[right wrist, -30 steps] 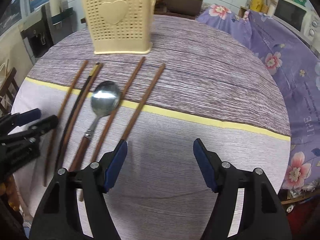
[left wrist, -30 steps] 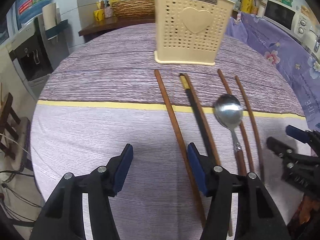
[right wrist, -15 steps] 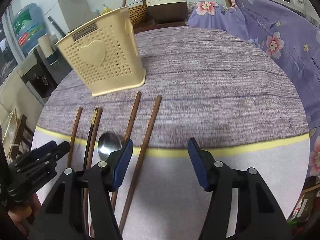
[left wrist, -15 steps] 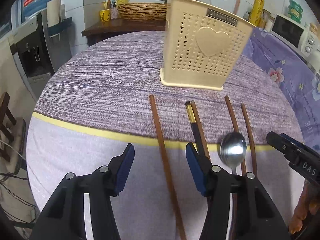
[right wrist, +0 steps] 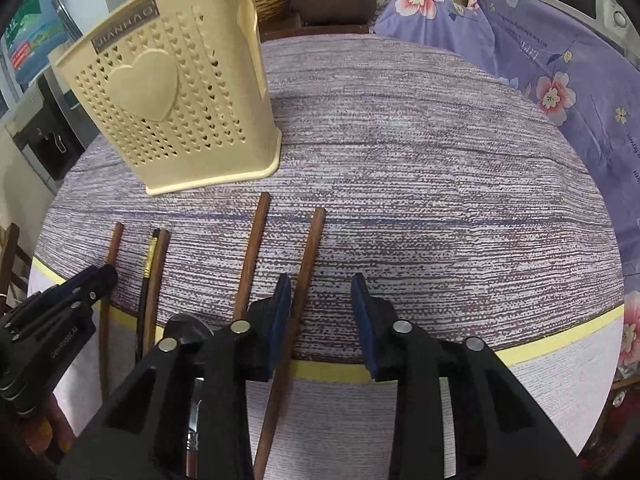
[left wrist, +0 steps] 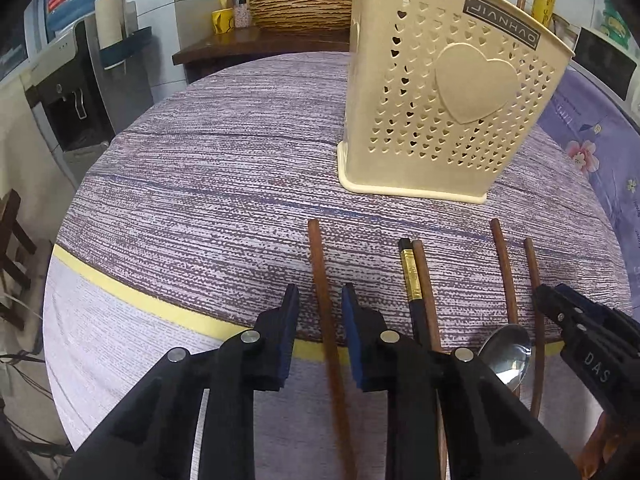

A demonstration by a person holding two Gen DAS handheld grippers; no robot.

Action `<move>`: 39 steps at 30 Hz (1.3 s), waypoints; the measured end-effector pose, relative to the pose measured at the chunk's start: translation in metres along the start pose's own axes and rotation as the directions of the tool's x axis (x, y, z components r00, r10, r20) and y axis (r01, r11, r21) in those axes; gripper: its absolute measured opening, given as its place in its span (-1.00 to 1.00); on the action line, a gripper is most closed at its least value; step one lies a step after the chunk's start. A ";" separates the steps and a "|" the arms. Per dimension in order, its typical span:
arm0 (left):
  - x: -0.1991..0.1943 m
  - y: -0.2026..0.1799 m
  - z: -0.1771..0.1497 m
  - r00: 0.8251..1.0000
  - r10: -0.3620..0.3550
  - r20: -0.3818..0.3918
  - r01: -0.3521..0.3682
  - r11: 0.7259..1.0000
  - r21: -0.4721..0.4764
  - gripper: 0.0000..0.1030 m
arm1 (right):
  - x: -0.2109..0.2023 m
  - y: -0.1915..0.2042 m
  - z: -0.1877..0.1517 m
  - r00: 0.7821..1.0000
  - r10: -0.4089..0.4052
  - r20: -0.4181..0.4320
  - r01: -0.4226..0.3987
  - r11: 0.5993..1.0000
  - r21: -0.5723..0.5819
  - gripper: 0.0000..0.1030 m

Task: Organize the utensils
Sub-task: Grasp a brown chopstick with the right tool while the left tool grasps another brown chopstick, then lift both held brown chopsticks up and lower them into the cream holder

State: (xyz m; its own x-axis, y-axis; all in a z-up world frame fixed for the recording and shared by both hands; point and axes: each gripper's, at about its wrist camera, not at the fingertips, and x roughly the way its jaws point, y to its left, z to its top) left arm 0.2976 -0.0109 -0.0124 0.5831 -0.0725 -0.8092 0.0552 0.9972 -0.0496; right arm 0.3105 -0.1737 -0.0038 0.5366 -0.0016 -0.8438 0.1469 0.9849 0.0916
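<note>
A cream plastic utensil holder [left wrist: 448, 96] with a heart stands upright on the round table; it also shows in the right wrist view [right wrist: 176, 108]. Several brown chopsticks, one black chopstick [left wrist: 412, 280] and a steel spoon [left wrist: 508, 356] lie in a row in front of it. My left gripper [left wrist: 320, 300] is low over the table, its jaws narrowed around the leftmost brown chopstick [left wrist: 320, 264] with small gaps on both sides. My right gripper [right wrist: 320, 288] is open, with the rightmost chopstick [right wrist: 308, 256] just inside its left finger [right wrist: 282, 300].
The table carries a purple striped cloth [left wrist: 224, 184] with a yellow band [right wrist: 560, 344]. A flowered purple cover [right wrist: 540, 60] lies behind on the right. A water dispenser [left wrist: 68, 92] and a wooden shelf with a wicker basket [left wrist: 296, 10] stand behind on the left.
Both grippers moved forward and down toward the chopsticks and the holder. The left jaws narrowed around the leftmost chopstick; the right jaws narrowed a little beside the rightmost one.
</note>
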 end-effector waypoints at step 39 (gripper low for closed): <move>-0.126 0.020 0.043 0.936 -0.206 0.287 0.220 0.975 -0.019 -0.84 | -0.139 -0.054 0.053 0.896 0.293 0.335 -0.297 0.954 -0.039 -0.85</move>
State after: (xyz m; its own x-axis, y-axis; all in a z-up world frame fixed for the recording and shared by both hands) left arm 0.2600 0.0175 0.1136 0.7668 -0.2775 -0.5788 0.1671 0.9569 -0.2374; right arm 0.2724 -0.2359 0.1364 0.8019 0.2291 -0.5518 -0.0521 0.9469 0.3174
